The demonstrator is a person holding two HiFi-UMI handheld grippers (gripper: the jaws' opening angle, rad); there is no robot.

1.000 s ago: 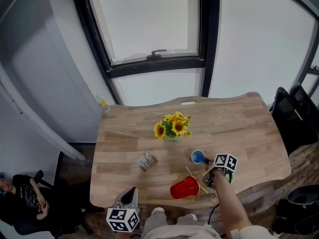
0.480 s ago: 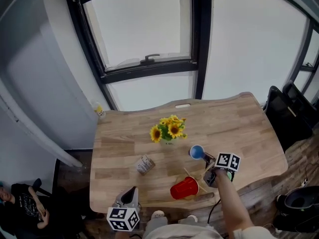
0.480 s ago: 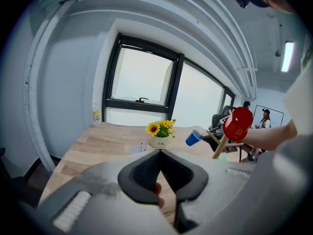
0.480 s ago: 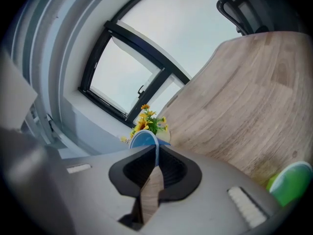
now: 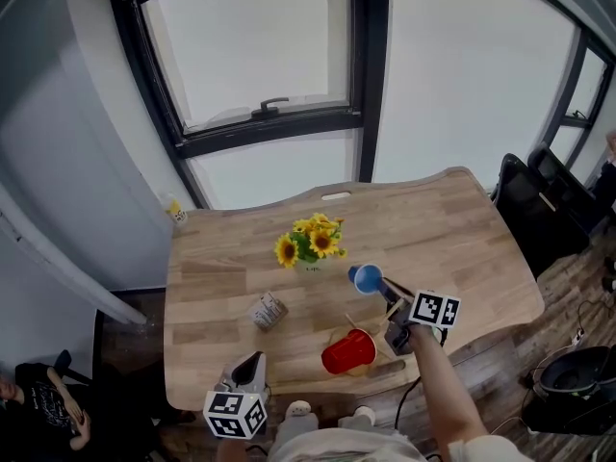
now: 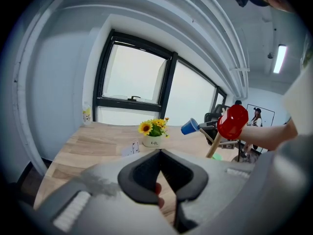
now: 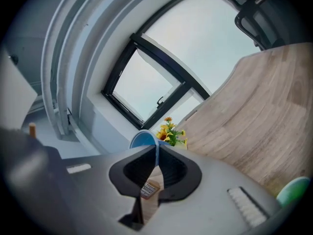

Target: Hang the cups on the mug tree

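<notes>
A dark-framed window (image 5: 260,56) filled the upper half of the head view, above a wooden table (image 5: 462,229) across the middle. At the lower left edge, the left gripper (image 6: 160,153) was clenched on nothing. Right of centre, the right gripper (image 7: 156,150) pinched the rim of a blue cup (image 5: 367,278), held clear of the tabletop just above and left of the mug tree (image 6: 213,146). A red cup (image 5: 348,351) hung on that tree near the table's lower edge. A pot of sunflowers (image 5: 306,243) stood at centre, with a small carton (image 5: 268,310) lying below and left of it.
</notes>
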